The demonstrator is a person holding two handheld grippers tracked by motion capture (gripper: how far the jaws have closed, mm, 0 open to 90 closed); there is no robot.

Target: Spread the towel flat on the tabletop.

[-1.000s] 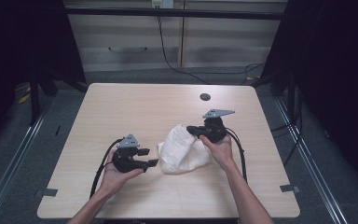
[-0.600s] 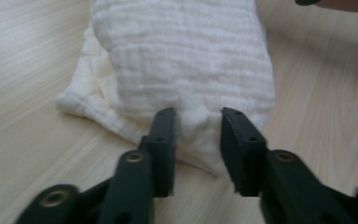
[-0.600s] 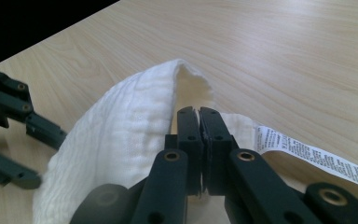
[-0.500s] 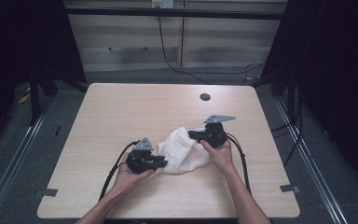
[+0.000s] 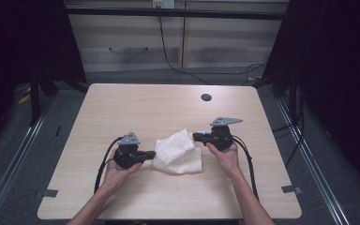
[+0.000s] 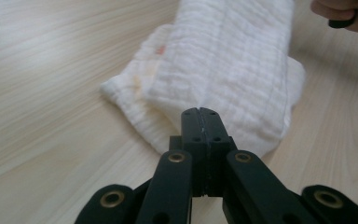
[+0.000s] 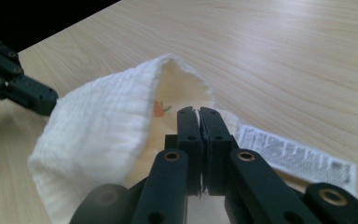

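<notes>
High view: left gripper (image 5: 151, 153) moved in, just clamped cloth (image 5: 178, 152) edge.

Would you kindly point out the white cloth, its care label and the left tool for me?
white cloth (image 5: 178, 152), high view, on the middle of its folded top.
care label (image 7: 293, 156), right gripper view, on the printed middle of the tag.
left tool (image 6: 200, 122), left gripper view, at its closed tips.
</notes>
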